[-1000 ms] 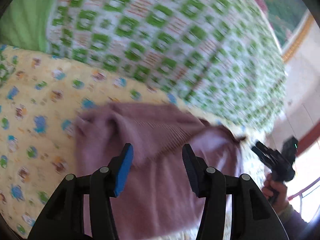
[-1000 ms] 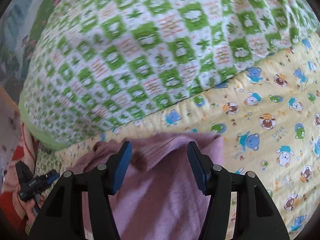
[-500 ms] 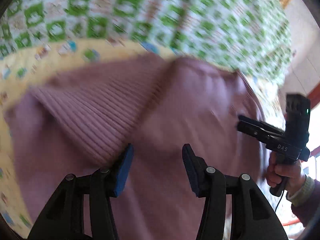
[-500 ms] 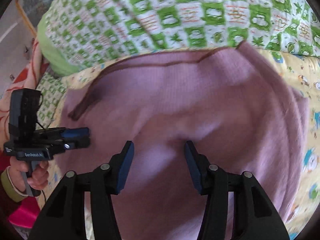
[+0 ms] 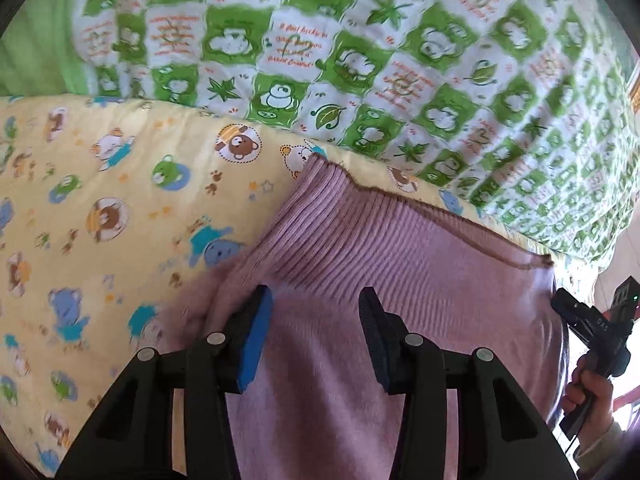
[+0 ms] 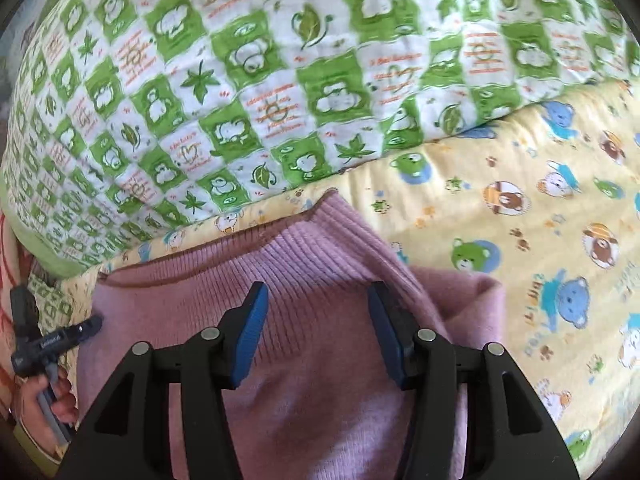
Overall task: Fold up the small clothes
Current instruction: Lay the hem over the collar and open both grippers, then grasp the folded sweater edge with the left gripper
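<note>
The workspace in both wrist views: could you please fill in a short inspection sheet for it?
Surface: yellow sheet printed with cartoon bears, soft and slightly rumpled.
Job's things: one purple knit garment lying on the sheet, ribbed band at its far end, a soft fold bulging at its right side.
Clutter: nothing seen on the sheet.
Grippers: left gripper over the garment, jaws closing with nothing pinched; right gripper over the ribbed end, jaws apart, nothing pinched.
Cables: a thin dark cord below the hand on the right gripper's handle.
Surroundings: green-and-white checked quilt bunched behind the sheet.
</note>
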`<state>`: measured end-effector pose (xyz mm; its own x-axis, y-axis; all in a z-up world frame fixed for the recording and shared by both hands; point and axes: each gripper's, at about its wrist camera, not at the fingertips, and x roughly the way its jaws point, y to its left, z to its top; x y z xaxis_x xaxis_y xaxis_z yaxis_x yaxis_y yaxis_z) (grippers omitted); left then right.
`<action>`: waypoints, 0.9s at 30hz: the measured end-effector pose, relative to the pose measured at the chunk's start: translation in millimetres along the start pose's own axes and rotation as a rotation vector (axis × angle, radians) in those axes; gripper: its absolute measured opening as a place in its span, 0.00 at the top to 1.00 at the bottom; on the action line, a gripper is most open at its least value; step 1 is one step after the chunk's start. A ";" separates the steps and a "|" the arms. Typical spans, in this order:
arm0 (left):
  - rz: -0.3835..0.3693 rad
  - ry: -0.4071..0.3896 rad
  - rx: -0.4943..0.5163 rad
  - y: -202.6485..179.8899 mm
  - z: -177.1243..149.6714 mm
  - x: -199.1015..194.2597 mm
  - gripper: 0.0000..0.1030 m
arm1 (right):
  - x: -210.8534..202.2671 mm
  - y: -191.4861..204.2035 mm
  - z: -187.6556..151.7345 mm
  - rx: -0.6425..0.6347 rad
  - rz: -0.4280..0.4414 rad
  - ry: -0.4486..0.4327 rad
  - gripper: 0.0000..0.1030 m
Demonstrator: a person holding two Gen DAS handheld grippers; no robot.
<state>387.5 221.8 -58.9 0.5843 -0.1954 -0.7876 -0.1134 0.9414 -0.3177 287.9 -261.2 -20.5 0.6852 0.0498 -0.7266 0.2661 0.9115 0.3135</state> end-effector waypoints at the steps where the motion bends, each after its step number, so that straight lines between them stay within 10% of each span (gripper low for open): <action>1: 0.005 -0.003 0.006 -1.9 -4.9 -6.6 0.51 | -7.0 -0.1 -0.3 0.008 0.003 0.000 0.48; 15: 0.043 0.059 -0.231 34.5 -143.9 -91.8 0.38 | -112.5 -40.4 -109.1 0.049 -0.088 0.068 0.42; 22: 0.045 0.108 -0.228 36.7 -148.2 -83.1 0.40 | -107.3 -41.1 -139.5 0.075 -0.073 0.122 0.43; 25: 0.082 0.155 -0.173 27.4 -146.0 -68.4 0.84 | -103.4 -34.7 -142.0 0.053 -0.071 0.132 0.81; 27: 0.080 0.159 -0.150 25.7 -144.1 -72.1 0.88 | -99.6 -32.6 -142.1 0.056 -0.059 0.164 0.89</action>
<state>226.6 220.4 -86.4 0.4360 -0.1743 -0.8829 -0.2793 0.9064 -0.3168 114.6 -237.8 -45.2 0.5487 0.0670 -0.8333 0.3429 0.8910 0.2974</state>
